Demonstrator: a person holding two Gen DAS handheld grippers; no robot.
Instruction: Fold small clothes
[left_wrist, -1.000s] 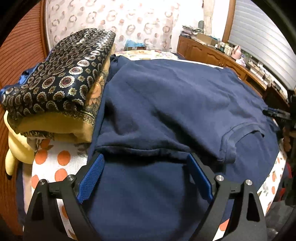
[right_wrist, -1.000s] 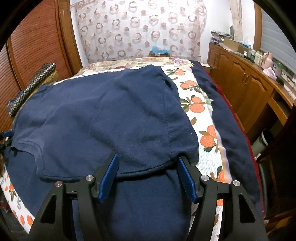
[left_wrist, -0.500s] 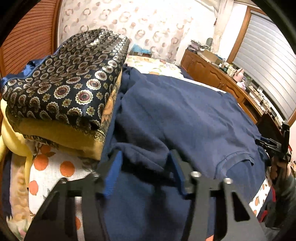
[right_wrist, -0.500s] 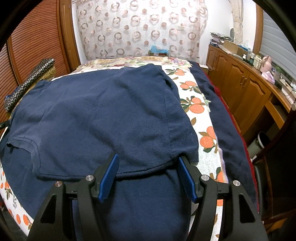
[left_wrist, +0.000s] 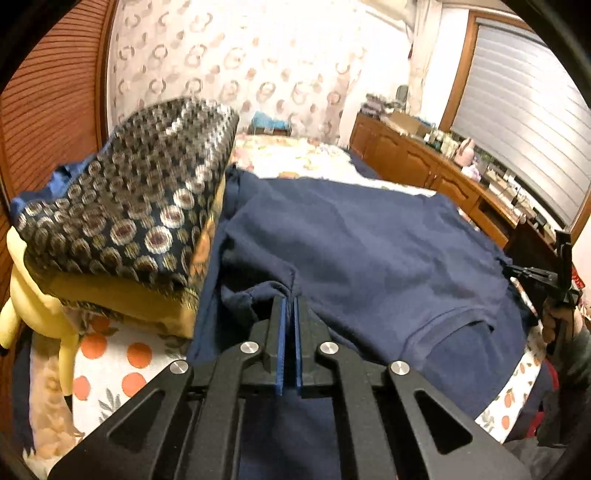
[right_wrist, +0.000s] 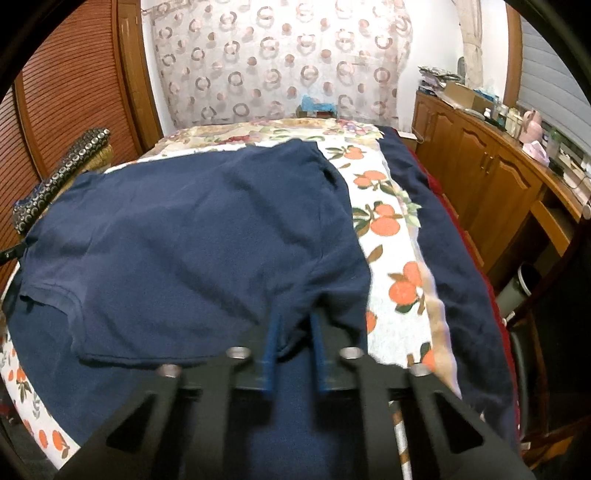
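Note:
A navy shirt (left_wrist: 369, 251) lies spread on the bed, its near part folded over. My left gripper (left_wrist: 290, 297) is closing, and its blue pads pinch a bunched edge of the shirt at its left side. In the right wrist view the same shirt (right_wrist: 184, 240) fills the middle. My right gripper (right_wrist: 295, 317) is closing too, blurred, with the shirt's near right edge gathered between its pads. The right gripper (left_wrist: 532, 275) also shows at the far right of the left wrist view, in a person's hand.
A stack of folded patterned cloth (left_wrist: 140, 206) sits just left of the shirt, with a yellow plush toy (left_wrist: 22, 295) beside it. The bed cover (right_wrist: 388, 221) has an orange-fruit print. Wooden cabinets (right_wrist: 498, 184) and a bin (right_wrist: 517, 288) stand to the right.
Both grippers went from wide open around the shirt's near edge to closed on it. The left one also rose a little, lifting and bunching the cloth.

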